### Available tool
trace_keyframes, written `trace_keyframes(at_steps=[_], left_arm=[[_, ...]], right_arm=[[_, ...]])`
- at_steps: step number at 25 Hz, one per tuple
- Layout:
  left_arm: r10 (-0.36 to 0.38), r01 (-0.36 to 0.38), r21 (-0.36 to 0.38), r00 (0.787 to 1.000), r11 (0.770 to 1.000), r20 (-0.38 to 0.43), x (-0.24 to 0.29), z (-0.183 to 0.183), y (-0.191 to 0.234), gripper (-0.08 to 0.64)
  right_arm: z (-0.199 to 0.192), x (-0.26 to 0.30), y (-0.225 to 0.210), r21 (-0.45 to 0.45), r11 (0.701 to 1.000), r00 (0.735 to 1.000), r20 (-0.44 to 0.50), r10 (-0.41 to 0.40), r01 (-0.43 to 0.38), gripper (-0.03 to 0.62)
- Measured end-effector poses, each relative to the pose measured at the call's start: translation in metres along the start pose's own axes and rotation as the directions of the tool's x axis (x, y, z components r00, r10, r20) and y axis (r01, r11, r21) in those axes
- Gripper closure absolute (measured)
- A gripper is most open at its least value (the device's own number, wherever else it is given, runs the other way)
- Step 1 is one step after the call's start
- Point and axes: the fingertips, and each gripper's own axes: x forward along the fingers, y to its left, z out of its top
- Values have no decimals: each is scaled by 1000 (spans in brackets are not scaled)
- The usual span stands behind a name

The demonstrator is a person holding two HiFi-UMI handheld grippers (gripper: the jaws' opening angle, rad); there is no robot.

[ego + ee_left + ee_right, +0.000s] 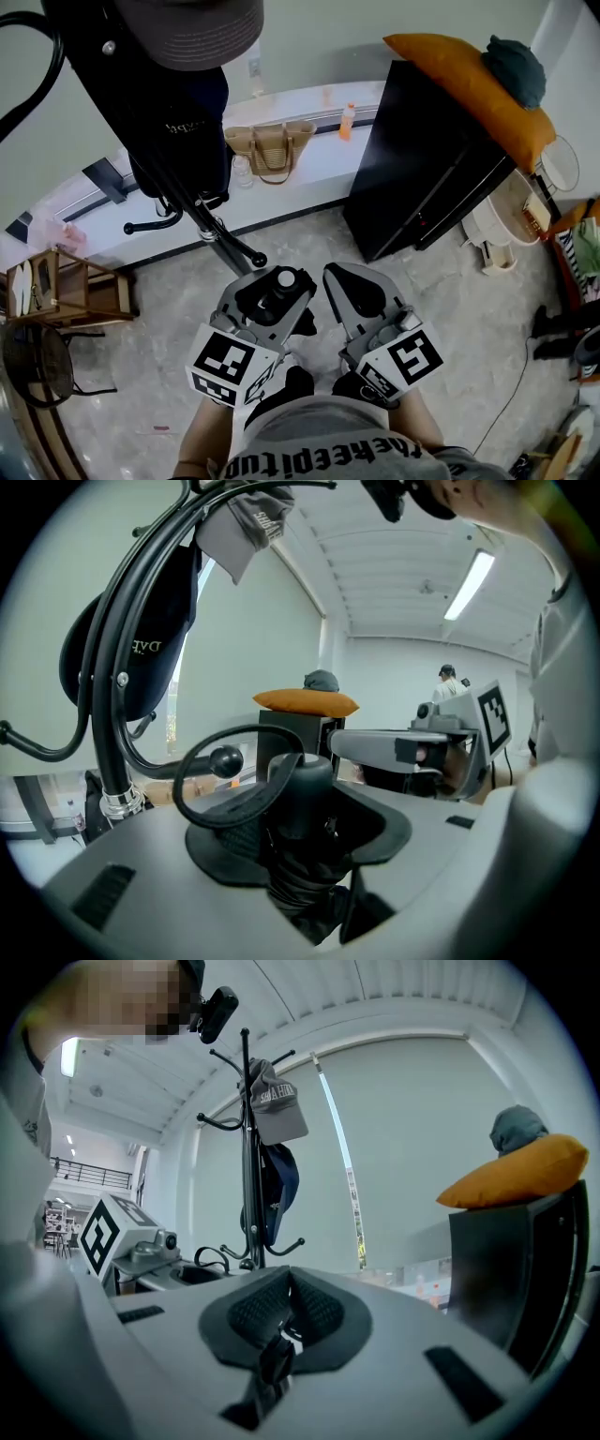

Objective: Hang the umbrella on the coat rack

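Observation:
A folded black umbrella stands upright between the jaws of my left gripper, which is shut on it. In the left gripper view the umbrella's handle fills the jaws, and its wrist strap loops out to the left. The black coat rack rises just ahead and left of that gripper, with a grey hat on top and a navy cap on a hook. One knobbed hook sits close behind the strap. My right gripper hangs beside the left one, shut with nothing in it.
A black cabinet with an orange cushion stands ahead on the right. A woven bag and an orange bottle sit on the white ledge behind the rack. A wooden shelf stands at left.

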Motion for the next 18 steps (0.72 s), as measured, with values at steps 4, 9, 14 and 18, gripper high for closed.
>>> trace_keyframes(at_steps=[4,9,14,18], left_arm=[[-34,34,3,999,999,-7,7,-2,2,350],[-67,67,10,998,998,-16,15,-5,4,350],[-92,92,9,995,996,-24,21,-6,6,350],[-108,108,7,994,994,-20,24,-4,8,350]], right_arm=[[-2,-4,-3,-5,999,999,-4,-38,38,580],[-1,-7,-8,-9,997,997,-6,-83,83,580],[-1,-8,-9,-12,994,994,-11,-111,111,580],[0,-8,-10,-12,992,992,-13,-127,127,580]])
